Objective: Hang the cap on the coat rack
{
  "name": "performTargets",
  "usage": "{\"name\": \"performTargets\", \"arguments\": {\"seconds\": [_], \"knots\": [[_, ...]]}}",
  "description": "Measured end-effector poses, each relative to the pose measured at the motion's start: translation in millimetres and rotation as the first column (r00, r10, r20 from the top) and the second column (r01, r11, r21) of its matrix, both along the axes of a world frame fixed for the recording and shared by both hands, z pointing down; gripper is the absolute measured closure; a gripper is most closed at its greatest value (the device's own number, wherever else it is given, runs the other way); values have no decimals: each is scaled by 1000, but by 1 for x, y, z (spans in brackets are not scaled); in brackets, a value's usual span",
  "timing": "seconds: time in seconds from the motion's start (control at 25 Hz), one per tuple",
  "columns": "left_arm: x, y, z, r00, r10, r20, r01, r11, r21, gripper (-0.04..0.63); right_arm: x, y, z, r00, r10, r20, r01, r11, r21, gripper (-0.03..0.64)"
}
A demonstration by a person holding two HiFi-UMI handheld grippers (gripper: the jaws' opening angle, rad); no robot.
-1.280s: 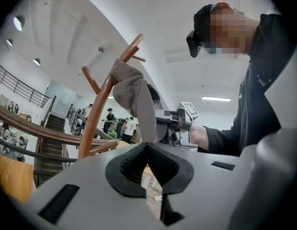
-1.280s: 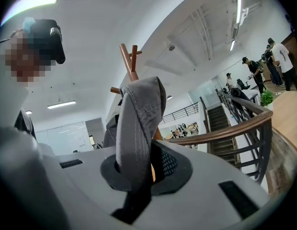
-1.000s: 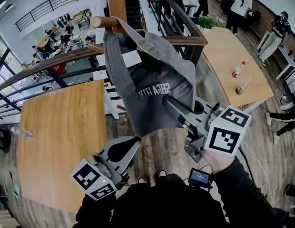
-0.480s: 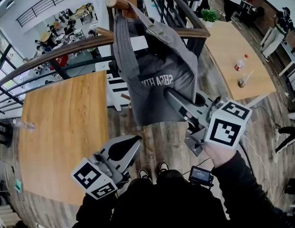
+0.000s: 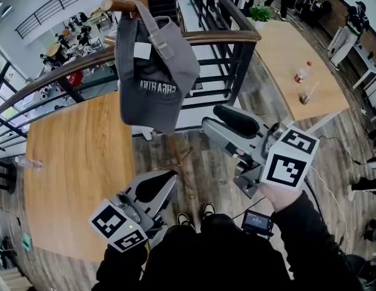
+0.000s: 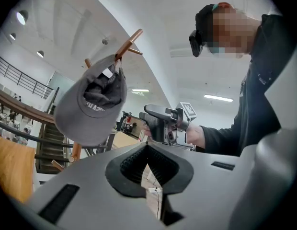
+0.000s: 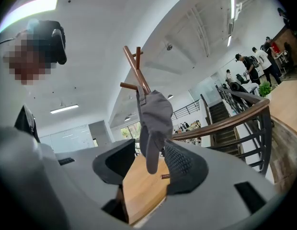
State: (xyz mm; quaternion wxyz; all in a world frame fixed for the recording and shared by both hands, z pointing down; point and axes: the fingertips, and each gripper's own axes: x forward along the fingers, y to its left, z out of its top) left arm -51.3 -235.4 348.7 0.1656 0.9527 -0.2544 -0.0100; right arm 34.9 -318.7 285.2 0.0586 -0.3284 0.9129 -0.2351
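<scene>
A grey cap (image 5: 154, 71) hangs by its back strap from a wooden peg (image 5: 118, 6) of the coat rack, free of both grippers. My right gripper (image 5: 213, 120) is below and to the right of the cap, a short way off. Its jaws are opening, with nothing pressed between them. In the right gripper view the cap's brim (image 7: 153, 147) dangles in line with the gap of the right gripper (image 7: 148, 164), beyond the pads. My left gripper (image 5: 170, 177) is low, shut and empty. The left gripper view shows the cap (image 6: 88, 107) and the peg (image 6: 129, 42) up to the left.
The rack's pole (image 5: 176, 156) stands between the grippers. A dark railing with a wooden handrail (image 5: 224, 36) runs behind it. Wooden tables lie on the left (image 5: 79, 162) and on the right (image 5: 297, 59), the right one with a bottle (image 5: 302, 73). People stand at the back right.
The right gripper has let go of the cap and its jaws have spread. The cap has swung left, away from it, and now hangs free on the peg.
</scene>
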Motion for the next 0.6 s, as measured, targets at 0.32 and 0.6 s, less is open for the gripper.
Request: {"name": "performTargets", "arguments": {"seconds": [0.32, 0.6], "knots": [[1, -4, 2, 1000, -1, 14, 1, 1000, 3, 591, 24, 17, 9, 1000, 11, -14, -12, 1000, -12, 409], [10, 0, 6, 1000, 28, 15, -28, 1000, -5, 591, 37, 36, 27, 998, 3, -62, -5, 999, -31, 384]]}}
